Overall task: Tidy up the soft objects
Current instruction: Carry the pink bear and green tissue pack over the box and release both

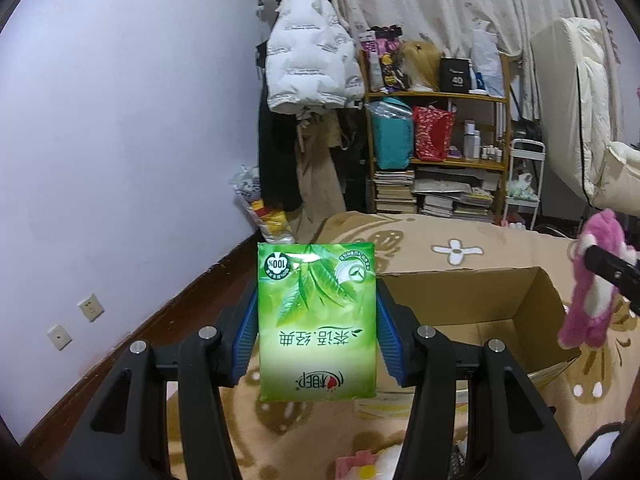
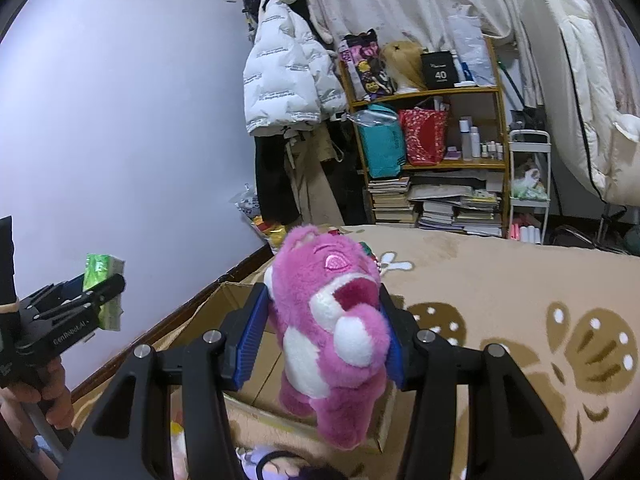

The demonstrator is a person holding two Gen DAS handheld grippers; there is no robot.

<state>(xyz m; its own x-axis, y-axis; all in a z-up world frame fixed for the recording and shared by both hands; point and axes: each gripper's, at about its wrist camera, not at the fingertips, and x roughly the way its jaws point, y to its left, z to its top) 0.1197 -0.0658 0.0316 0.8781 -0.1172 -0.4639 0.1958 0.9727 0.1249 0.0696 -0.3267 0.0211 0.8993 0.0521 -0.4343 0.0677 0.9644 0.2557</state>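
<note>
While my left tool (image 1: 317, 326) clamps the squashy tissue pack (image 1: 317, 320) by its sides, my right tool (image 2: 325, 334) pinches the light plush bear (image 2: 332, 340) mid-body, box (image 1: 480, 300) at two o'clock

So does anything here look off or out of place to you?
Mostly no. The green tissue pack sits upside down in the left claw, its print inverted, and the pink plush bear is squeezed at its head by the right claw. Both hang above the open cardboard box, whose interior looks empty where visible.

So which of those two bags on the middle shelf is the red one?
The red bag is the right-hand one, patterned, beside the bottles; the teal bag stands to its left.
</note>
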